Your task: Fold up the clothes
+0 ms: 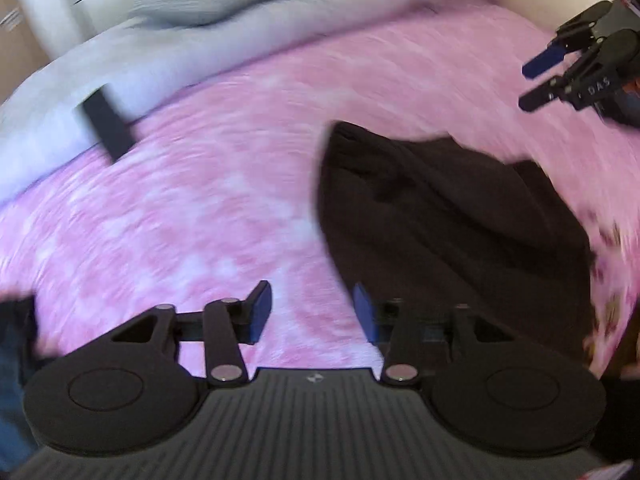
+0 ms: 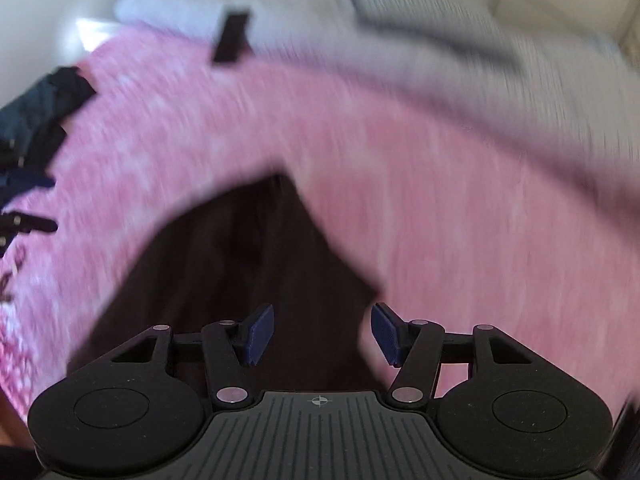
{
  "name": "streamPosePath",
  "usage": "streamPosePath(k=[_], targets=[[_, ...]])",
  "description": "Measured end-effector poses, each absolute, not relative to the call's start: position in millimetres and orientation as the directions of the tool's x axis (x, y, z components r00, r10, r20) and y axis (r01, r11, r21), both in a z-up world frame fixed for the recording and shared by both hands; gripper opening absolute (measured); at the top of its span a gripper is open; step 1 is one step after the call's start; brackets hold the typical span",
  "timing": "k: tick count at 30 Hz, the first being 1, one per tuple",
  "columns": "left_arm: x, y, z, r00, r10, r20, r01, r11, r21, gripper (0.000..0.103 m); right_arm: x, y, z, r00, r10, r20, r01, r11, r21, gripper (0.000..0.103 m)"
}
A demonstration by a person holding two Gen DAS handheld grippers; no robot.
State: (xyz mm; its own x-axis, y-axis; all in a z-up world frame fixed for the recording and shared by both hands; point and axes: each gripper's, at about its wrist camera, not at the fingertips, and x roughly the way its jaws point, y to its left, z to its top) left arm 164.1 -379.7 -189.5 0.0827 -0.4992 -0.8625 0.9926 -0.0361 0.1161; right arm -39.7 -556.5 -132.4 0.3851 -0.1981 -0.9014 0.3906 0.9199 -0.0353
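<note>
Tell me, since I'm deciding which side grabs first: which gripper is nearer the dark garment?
Right. The right gripper hangs open directly over the dark garment; the left gripper is open over the pink blanket beside it.

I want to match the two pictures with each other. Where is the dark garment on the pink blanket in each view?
Left wrist view: the dark garment lies right of centre, beyond the right finger of the left claw.
Right wrist view: the dark garment fills the lower centre, under the open right claw.
Shared landmark: the small black rectangle at the far edge of the pink blanket.
</note>
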Motion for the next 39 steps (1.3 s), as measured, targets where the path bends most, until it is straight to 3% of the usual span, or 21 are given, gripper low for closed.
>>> streamPosePath(k=[5, 11, 12, 13, 15, 24, 34, 37, 39], targets=[[122.9, -413.5, -242.6, 0.066, -0.448, -0.891, 0.979, -0.143, 0.145, 0.051, -66.6, -556.8, -195.2, 0.340, -0.078, -0.937, 0.432, 0.898, 0.082, 0.058], [94.4, -416.0, -277.1, 0.134, -0.330, -0.935, 0.982, -0.084, 0.170, 0.052, -58.2, -572.5, -264.9, 0.368, 0.053, -0.928, 0.418, 0.882, 0.216, 0.055], [92.1, -414.1, -280.4, 0.146, -0.309, -0.940, 0.982, -0.069, 0.175, 0.052, -58.4, -580.2, -266.5, 0.386, 0.076, -0.919, 0.415, 0.876, 0.246, 0.024], [89.1, -411.5, -280.8, 0.159, -0.294, -0.942, 0.981, -0.062, 0.185, 0.052, -60.5, -589.9, -261.2, 0.398, 0.091, -0.913, 0.399, 0.879, 0.262, 0.014], [83.8, -410.5, -280.5, 0.180, -0.280, -0.943, 0.978, -0.052, 0.202, 0.052, -71.4, -615.9, -237.8, 0.422, 0.035, -0.906, 0.380, 0.900, 0.212, 0.007], [66.1, -463.1, -259.6, 0.191, -0.356, -0.915, 0.972, -0.060, 0.227, 0.052, -104.7, -766.5, -143.4, 0.526, -0.254, -0.812, 0.372, 0.927, -0.050, 0.007], [52.9, -532.3, -247.1, 0.189, -0.506, -0.842, 0.929, -0.186, 0.321, 0.063, -12.9, -779.3, -88.0, 0.695, -0.242, -0.677, 0.174, 0.970, -0.168, 0.007], [72.5, -546.0, -253.8, 0.172, -0.516, -0.840, 0.942, -0.165, 0.294, 0.063, 33.8, -779.1, -106.5, 0.681, -0.254, -0.687, 0.144, 0.966, -0.214, 0.009], [88.4, -554.2, -259.5, 0.173, -0.518, -0.838, 0.942, -0.160, 0.293, 0.063, 45.7, -780.4, -121.4, 0.638, -0.293, -0.712, 0.189, 0.956, -0.225, 0.016]])
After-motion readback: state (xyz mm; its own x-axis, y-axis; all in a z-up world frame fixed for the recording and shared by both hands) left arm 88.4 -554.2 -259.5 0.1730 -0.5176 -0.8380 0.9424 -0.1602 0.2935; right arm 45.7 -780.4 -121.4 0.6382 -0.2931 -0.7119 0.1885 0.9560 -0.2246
